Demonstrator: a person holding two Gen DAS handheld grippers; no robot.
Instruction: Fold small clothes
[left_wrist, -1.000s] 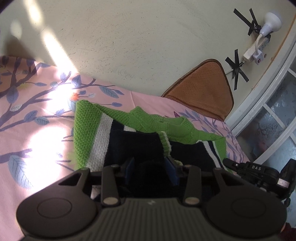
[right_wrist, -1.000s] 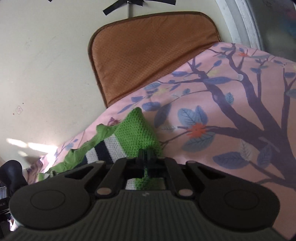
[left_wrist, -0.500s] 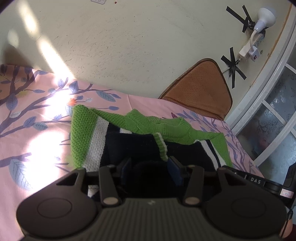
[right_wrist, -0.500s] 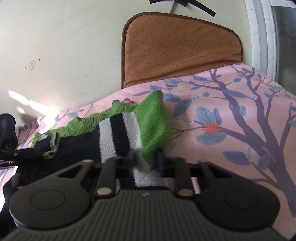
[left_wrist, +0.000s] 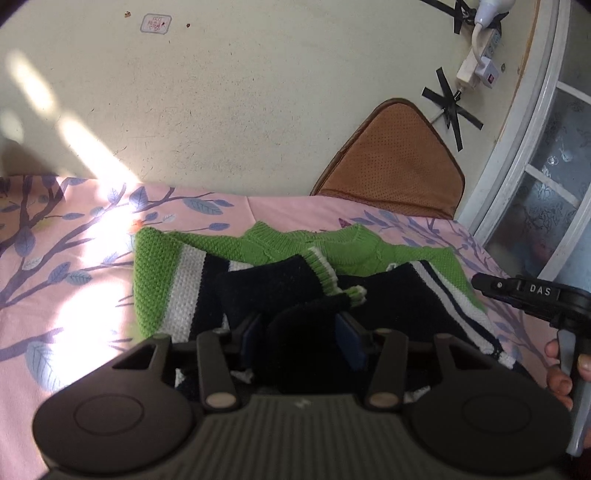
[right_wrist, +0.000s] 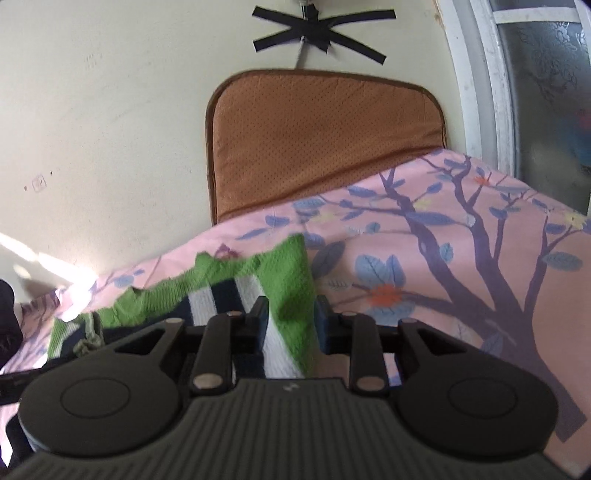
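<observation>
On the bed (left_wrist: 74, 295), the sweater (left_wrist: 166, 280) is spread; its dark sleeve is clamped by the left claw (left_wrist: 301, 328), while its green edge is just being released from the right claw (right_wrist: 290, 319).

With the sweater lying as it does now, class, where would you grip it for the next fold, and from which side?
Probably grip the sweater at its green hem edge on the left, coming in low from the near side. That edge lies flat, free and uncovered on the bedsheet, unlike the bunched dark sleeve.
</observation>
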